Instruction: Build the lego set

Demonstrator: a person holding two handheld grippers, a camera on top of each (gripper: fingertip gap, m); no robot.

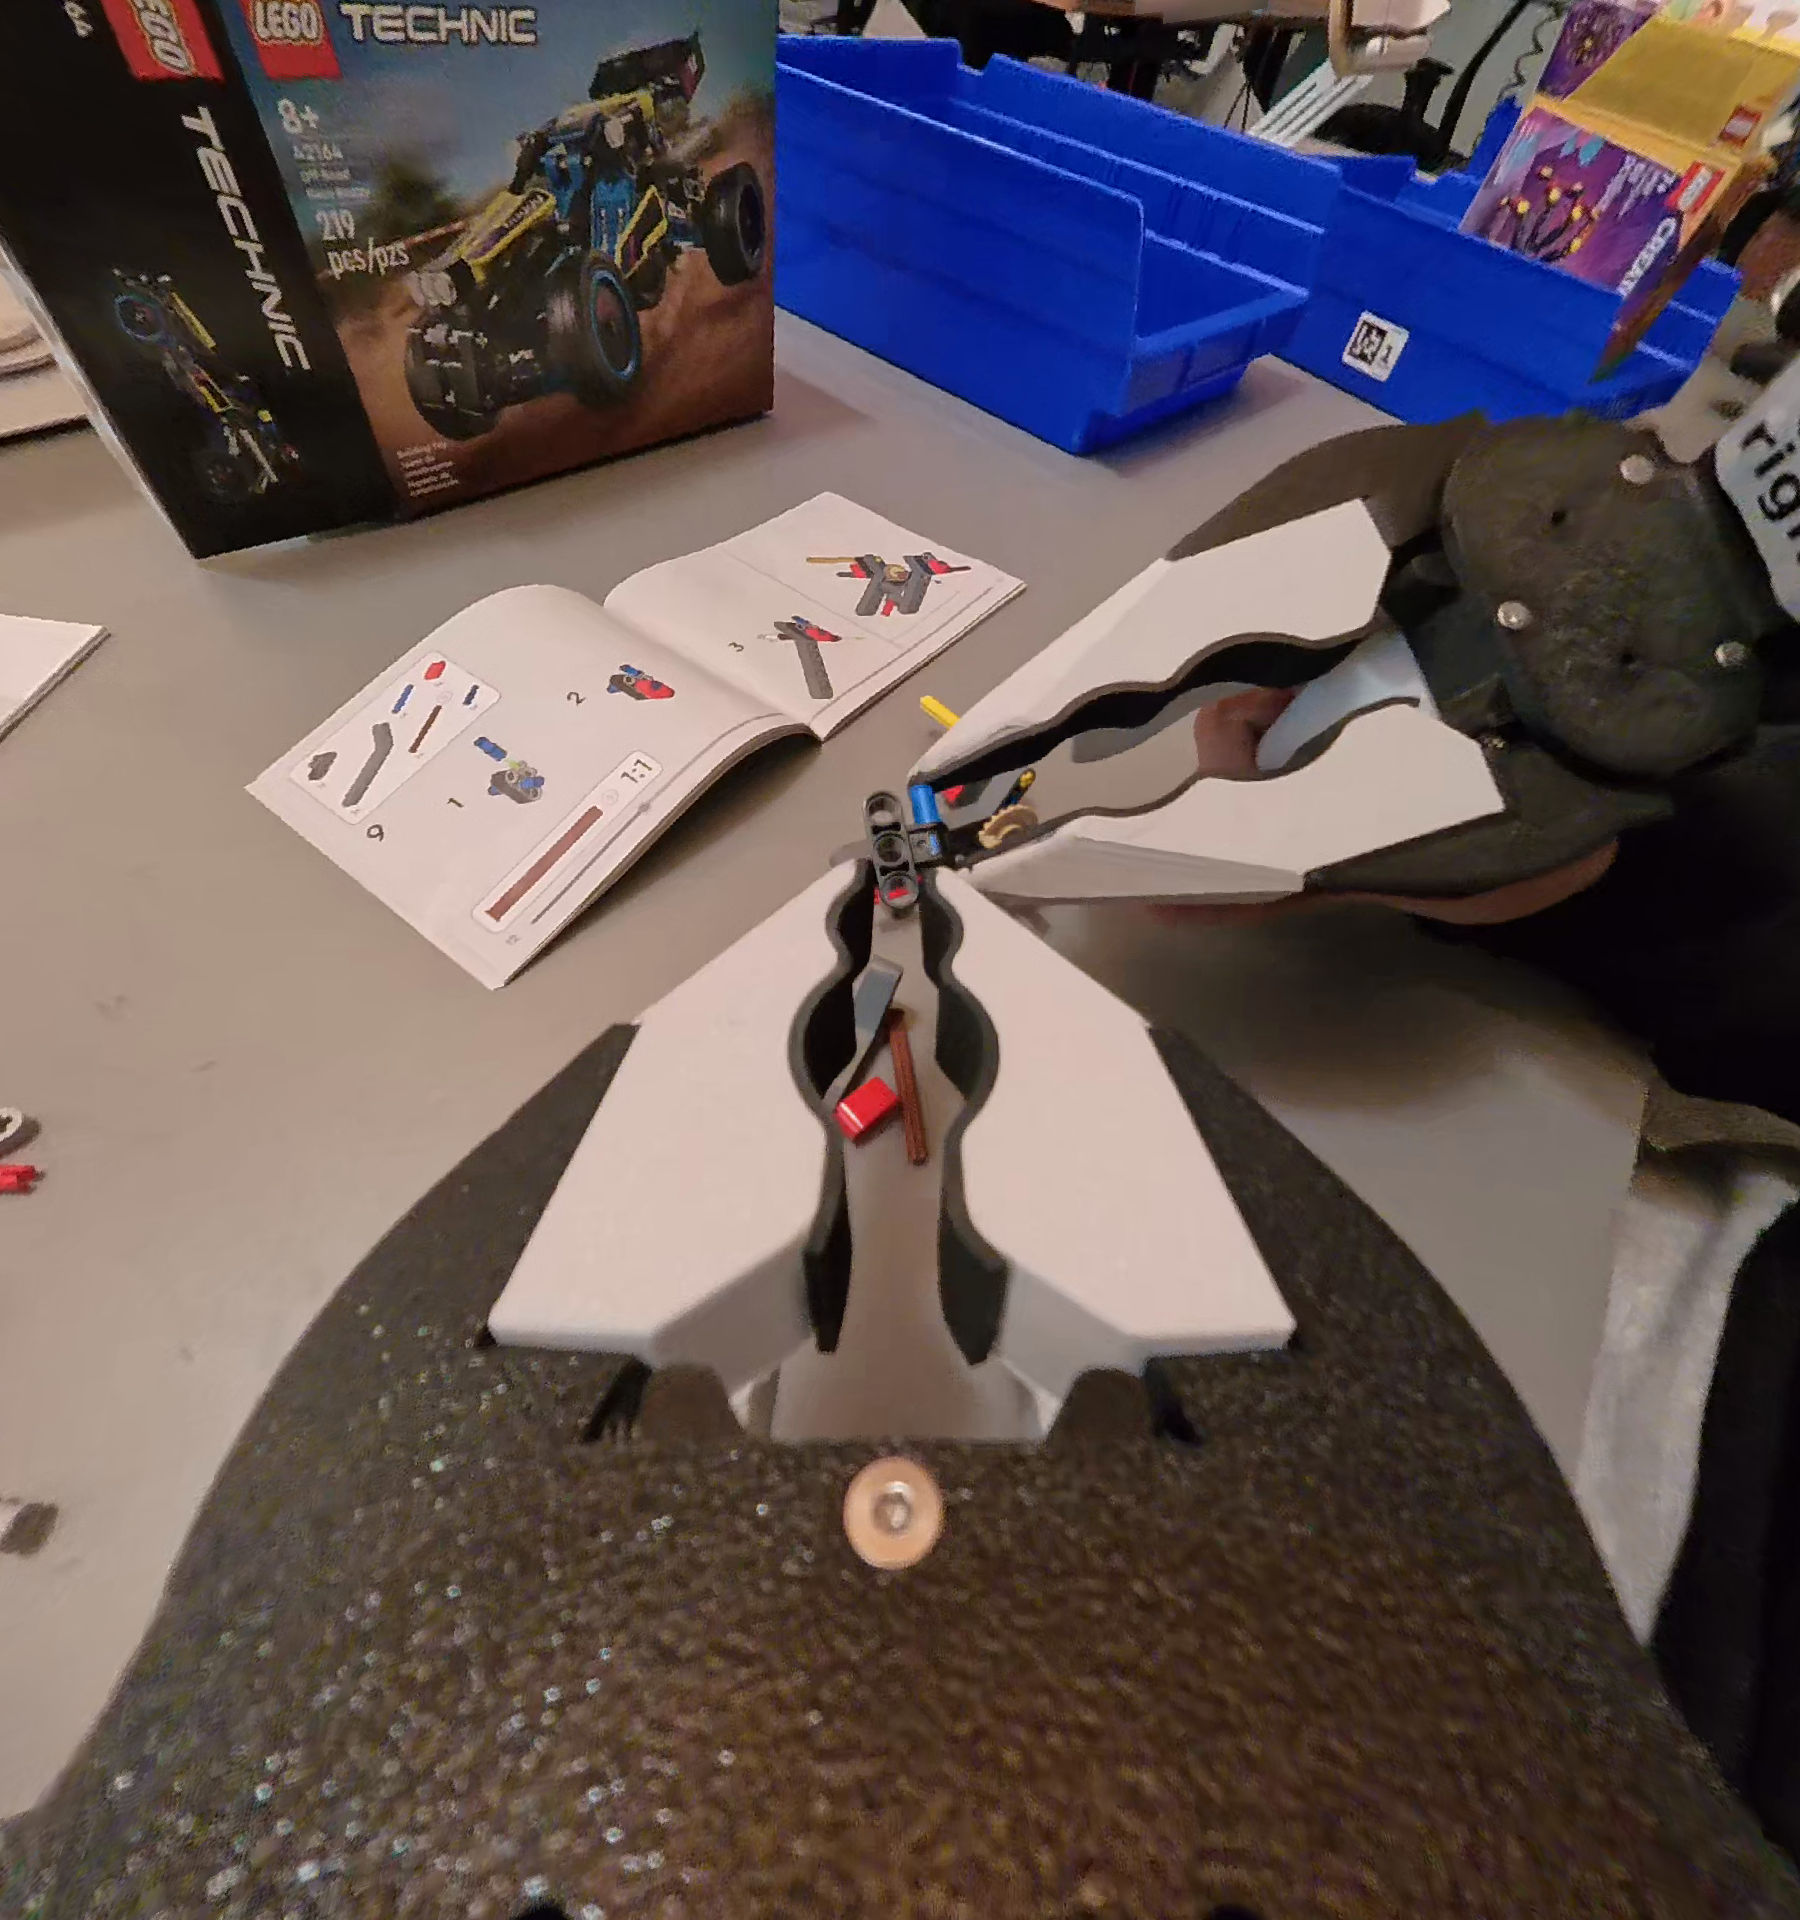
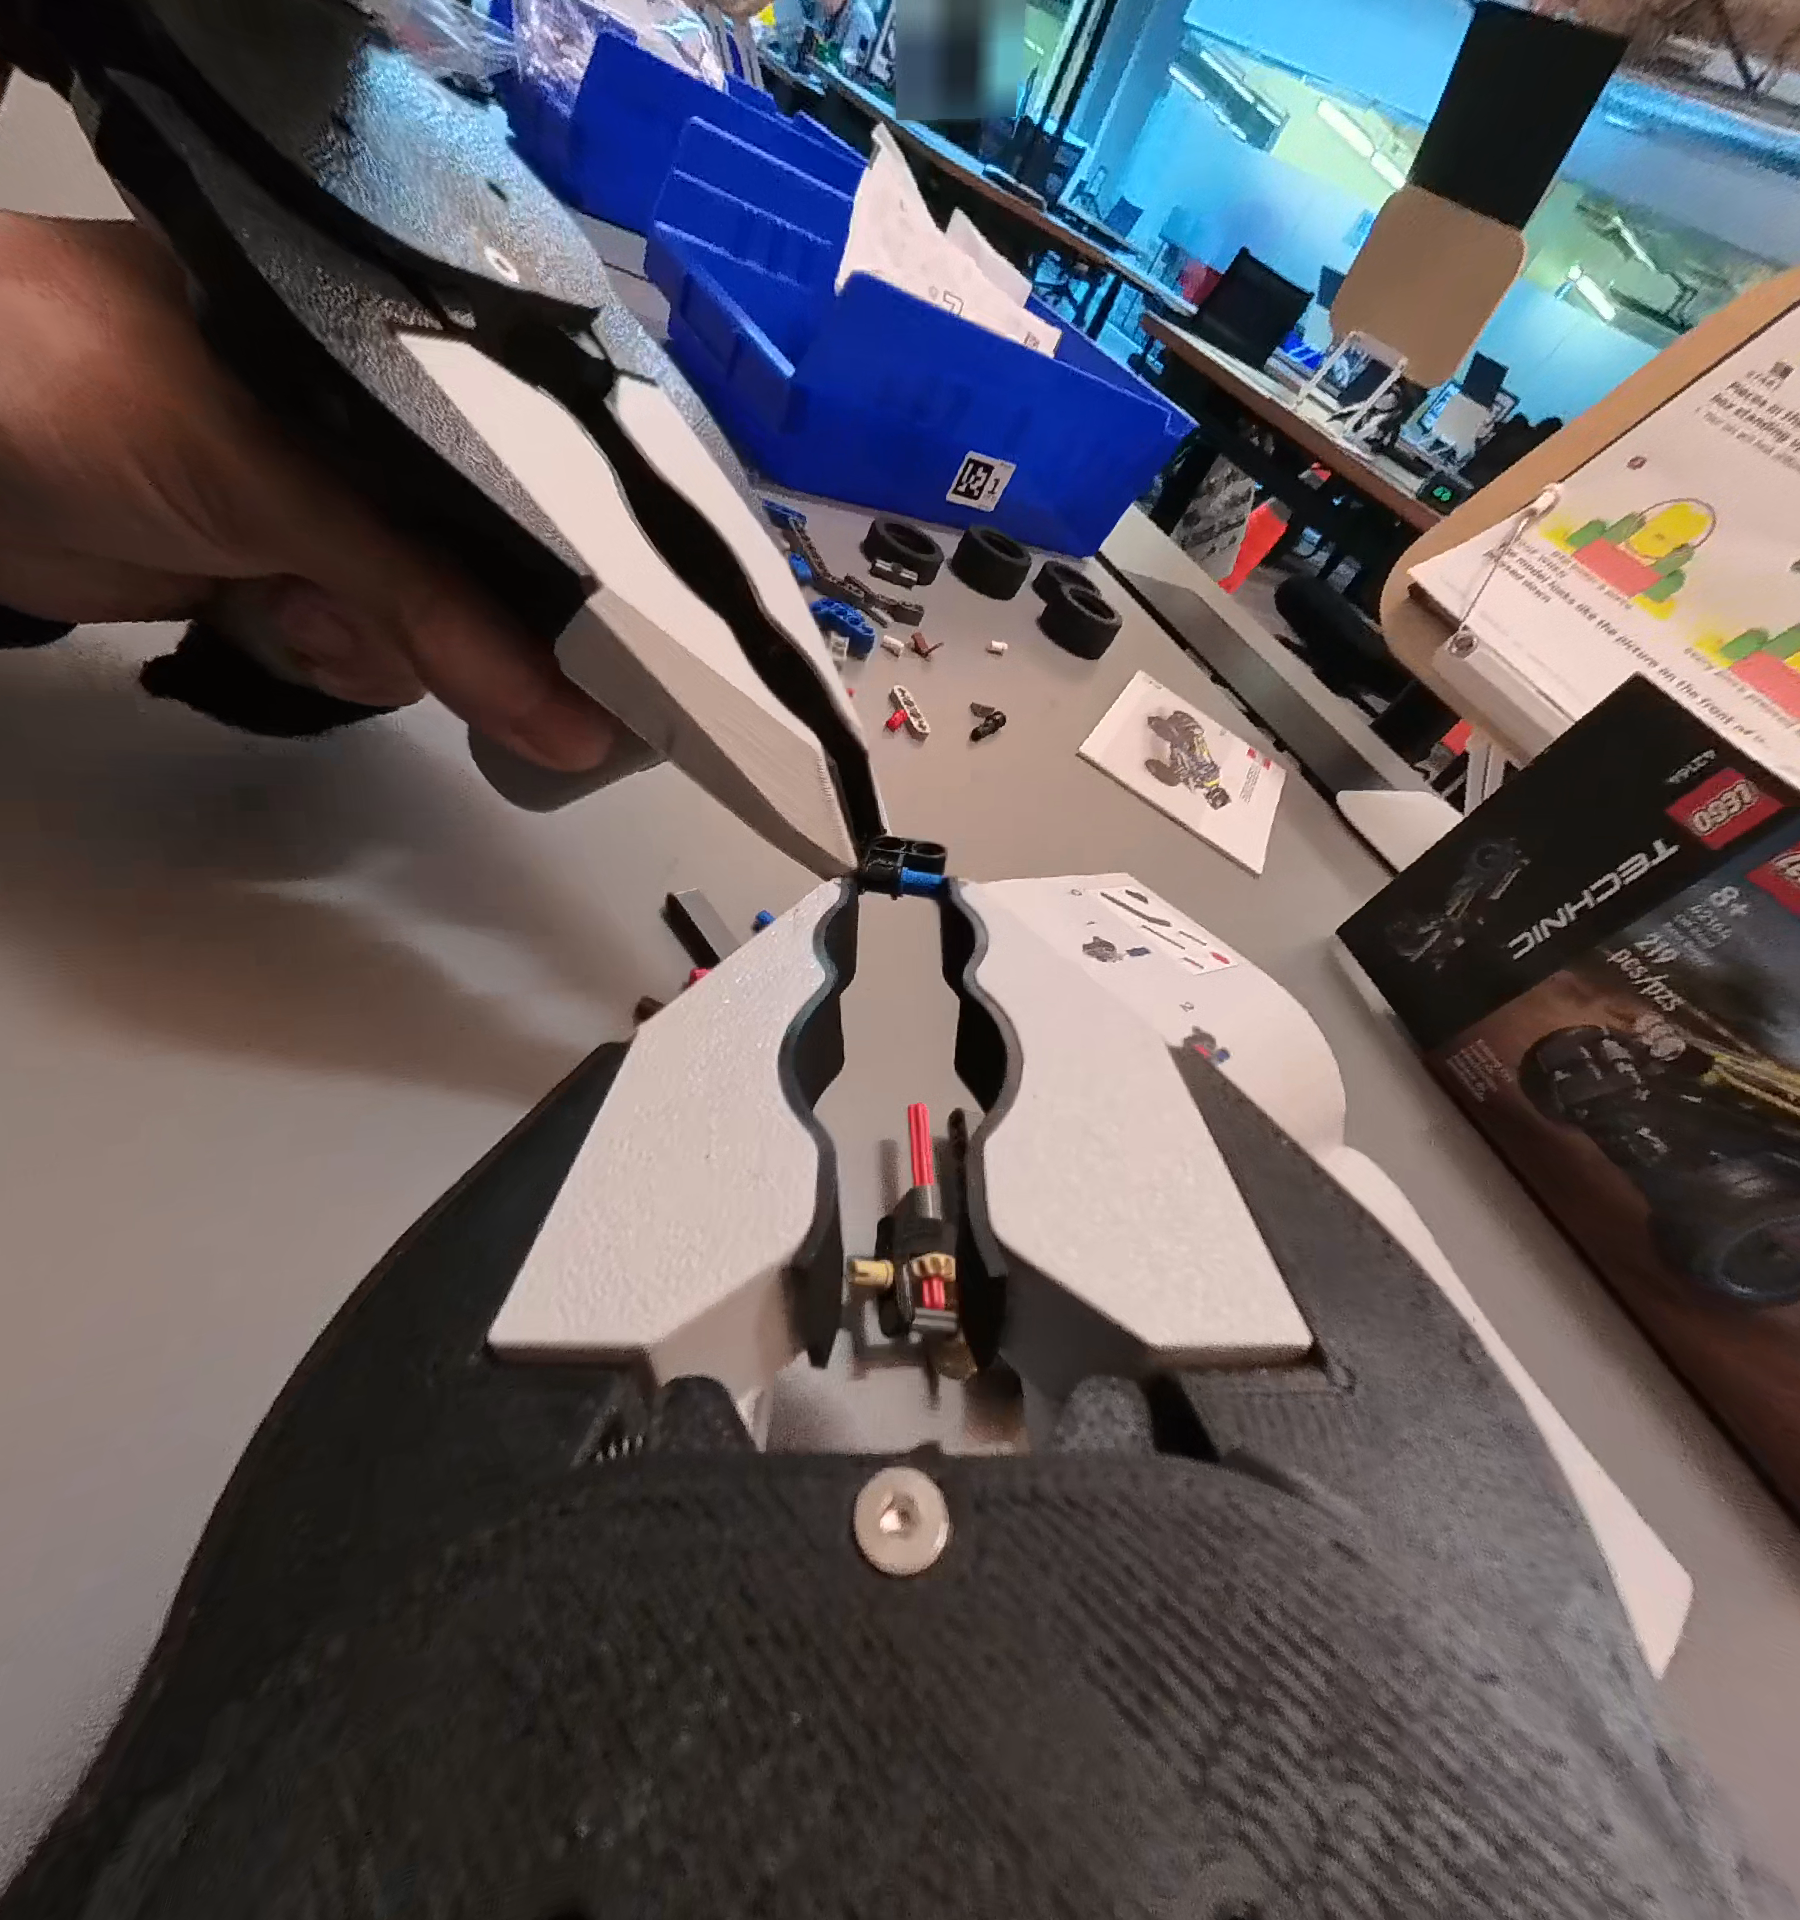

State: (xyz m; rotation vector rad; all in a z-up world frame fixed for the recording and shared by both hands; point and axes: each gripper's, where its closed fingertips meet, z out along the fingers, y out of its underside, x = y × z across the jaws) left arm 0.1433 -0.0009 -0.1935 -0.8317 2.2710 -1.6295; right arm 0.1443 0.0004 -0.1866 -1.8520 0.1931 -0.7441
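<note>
Right at the meeting tips, the left gripper (image 1: 898, 883) is pinched tight on a small black connector piece (image 1: 891, 836), a short beam with round holes and a bit of red at its lower end. The right gripper (image 2: 901, 883) is clamped on a blue pin (image 1: 922, 816) that is seated in the side of that black piece, so both tools hold the one little assembly, lifted off the grey table (image 1: 200, 987).

The assembly is tiny: black, blue and red, the holes facing up in the left wrist view.

The right gripper comes in from the side, tilted on edge, with a bare hand (image 1: 1228, 722) showing behind its fingers. In the right wrist view the left gripper (image 2: 854, 847) slants down from the upper left, and a hand (image 2: 200, 499) grips it with a finger on the trigger.

Below the left gripper lie a red tile (image 1: 867, 1107), a brown axle (image 1: 908, 1086) and a grey beam (image 1: 875, 992). Just beyond the tips the instruction booklet (image 1: 615, 717) lies open, with the set's box (image 1: 408, 239) standing behind it and blue bins (image 1: 1031, 260) to the side. Black tyres (image 2: 989, 561) and loose parts (image 2: 906, 712) sit farther off on the table.
</note>
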